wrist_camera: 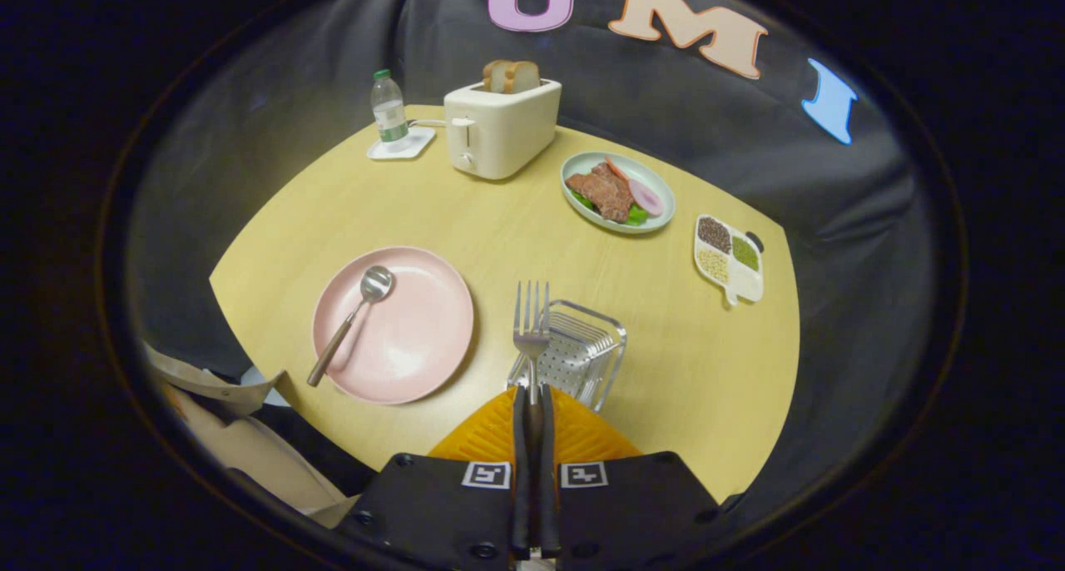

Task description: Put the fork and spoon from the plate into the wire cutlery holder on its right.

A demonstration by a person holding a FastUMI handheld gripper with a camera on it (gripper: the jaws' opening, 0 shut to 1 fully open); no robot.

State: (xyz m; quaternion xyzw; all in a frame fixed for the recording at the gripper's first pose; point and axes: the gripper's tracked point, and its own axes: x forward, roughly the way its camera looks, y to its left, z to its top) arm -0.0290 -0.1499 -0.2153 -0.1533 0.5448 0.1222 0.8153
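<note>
We hold the gripper [533, 404] pinched on the silver metal fork [532, 325] above the clear wire cutlery holder [582, 350], tines forward, presumably for dropping it in.

The gripper [533, 404] has its two fingers pressed nearly together, clamped on the handle of the fork [532, 325]. It hangs above the table's near edge, fingers pointing toward the far edge.

Jaws pinch fork [532, 325] above wire holder [582, 350].
</note>
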